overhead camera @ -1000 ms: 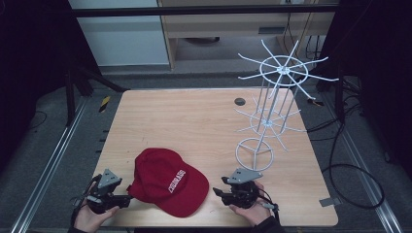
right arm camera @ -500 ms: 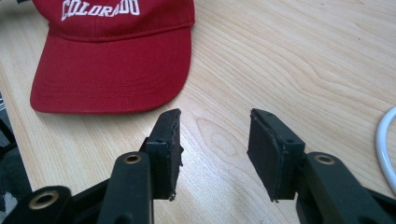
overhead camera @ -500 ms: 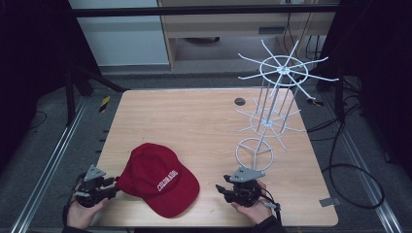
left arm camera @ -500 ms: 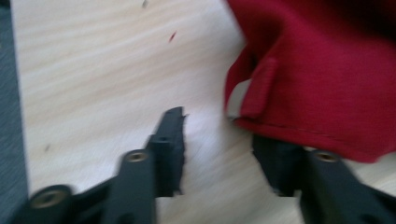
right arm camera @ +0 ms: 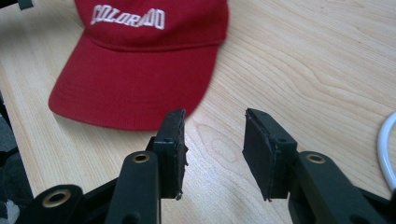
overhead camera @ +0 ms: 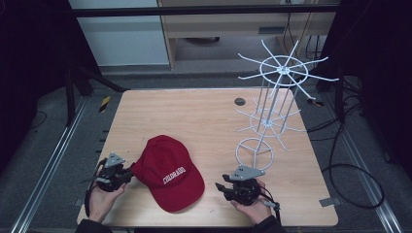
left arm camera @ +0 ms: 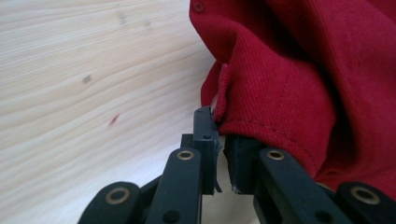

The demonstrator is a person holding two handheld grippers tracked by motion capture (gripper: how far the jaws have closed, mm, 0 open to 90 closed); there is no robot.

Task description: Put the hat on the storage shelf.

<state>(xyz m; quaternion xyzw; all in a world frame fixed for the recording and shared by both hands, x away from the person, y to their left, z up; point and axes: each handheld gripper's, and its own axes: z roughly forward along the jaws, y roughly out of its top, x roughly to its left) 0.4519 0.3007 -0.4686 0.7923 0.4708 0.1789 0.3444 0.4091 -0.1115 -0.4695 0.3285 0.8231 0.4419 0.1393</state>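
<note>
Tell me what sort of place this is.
Probably a lab or recording workspace, not a shop or home: a bare wooden table ringed by floor rails and loose cables, with just a red cap and a white wire rack laid out.

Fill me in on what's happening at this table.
A person works a gripper in each hand over a red Colorado cap lying on the wooden table. The left gripper has just been closing its jaws on the cap's back edge. The right gripper waits open near the brim, beside a white wire rack.
</note>
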